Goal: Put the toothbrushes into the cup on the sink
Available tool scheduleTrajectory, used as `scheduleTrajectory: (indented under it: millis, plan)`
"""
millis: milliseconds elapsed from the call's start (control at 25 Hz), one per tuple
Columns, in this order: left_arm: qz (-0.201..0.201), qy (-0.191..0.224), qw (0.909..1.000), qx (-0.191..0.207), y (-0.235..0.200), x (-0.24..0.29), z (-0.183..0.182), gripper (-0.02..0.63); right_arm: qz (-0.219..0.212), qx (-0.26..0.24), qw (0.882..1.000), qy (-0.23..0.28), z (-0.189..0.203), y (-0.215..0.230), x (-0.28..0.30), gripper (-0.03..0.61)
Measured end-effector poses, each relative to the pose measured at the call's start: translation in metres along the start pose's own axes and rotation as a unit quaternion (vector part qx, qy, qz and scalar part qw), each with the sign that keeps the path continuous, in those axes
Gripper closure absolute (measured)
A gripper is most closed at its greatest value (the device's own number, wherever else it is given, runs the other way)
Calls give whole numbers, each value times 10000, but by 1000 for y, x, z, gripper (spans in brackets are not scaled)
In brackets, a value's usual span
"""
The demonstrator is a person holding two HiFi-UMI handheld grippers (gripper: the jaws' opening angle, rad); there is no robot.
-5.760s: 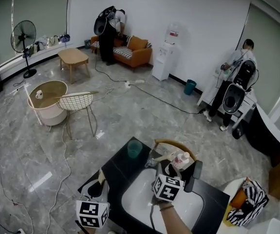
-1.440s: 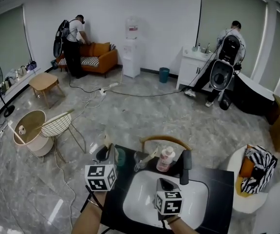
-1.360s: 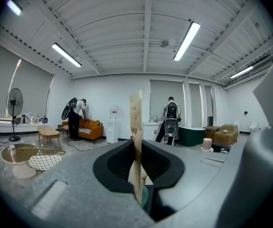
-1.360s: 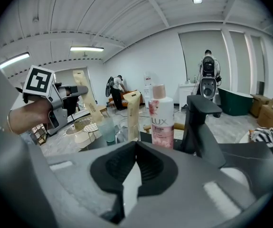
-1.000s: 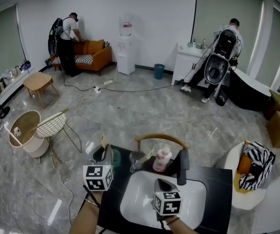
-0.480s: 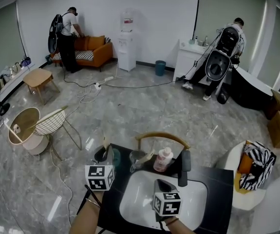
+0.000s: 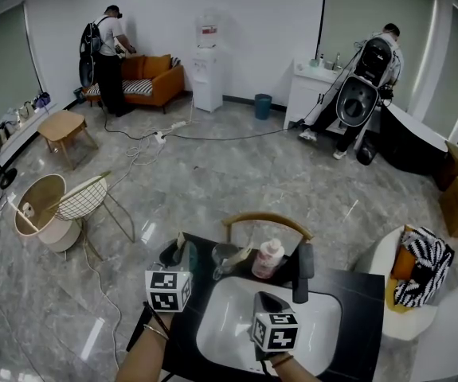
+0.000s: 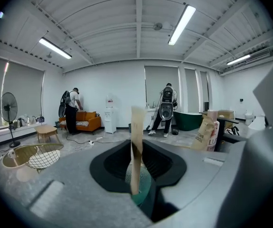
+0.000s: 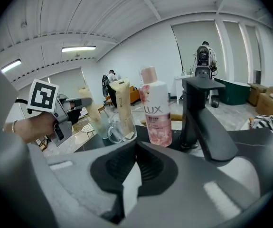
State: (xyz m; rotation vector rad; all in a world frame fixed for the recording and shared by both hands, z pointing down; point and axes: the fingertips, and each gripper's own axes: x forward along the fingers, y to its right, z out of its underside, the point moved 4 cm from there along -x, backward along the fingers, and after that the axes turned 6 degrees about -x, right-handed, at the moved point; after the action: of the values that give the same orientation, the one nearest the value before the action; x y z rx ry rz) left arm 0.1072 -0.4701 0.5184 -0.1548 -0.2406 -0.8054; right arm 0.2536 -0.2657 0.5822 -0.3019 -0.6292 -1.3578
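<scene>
Sinking since a second ago, the left hand-held gripper (image 7: 178, 255) is lowering an upright toothbrush (image 7: 181, 243) at the counter's (image 7: 348, 309) ten o'clock corner. In its own view the jaws are loosening, no longer pinching the brush, whose tip is entering the green cup (image 8: 142, 194) at six o'clock. The right hand-held gripper (image 9: 126, 186) is idling clenched, empty, farther off.

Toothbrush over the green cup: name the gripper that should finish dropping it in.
Left gripper: its jaws, just opening, have the wrapped toothbrush between them above the green cup. The right gripper is shut, empty, over the sink basin.
</scene>
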Motion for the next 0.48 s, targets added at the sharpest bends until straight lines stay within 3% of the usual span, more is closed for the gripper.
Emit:
scheduleTrajectory:
  millis: [240,480]
  plan:
    - [224,-183,9996,-76,10,-5,7,443,-71,50,10000,12,-3,-6,3,575]
    - [286,-232,9993,-95,16,-20,14,426,-142,25,9999,50,-3,-13,-3,575]
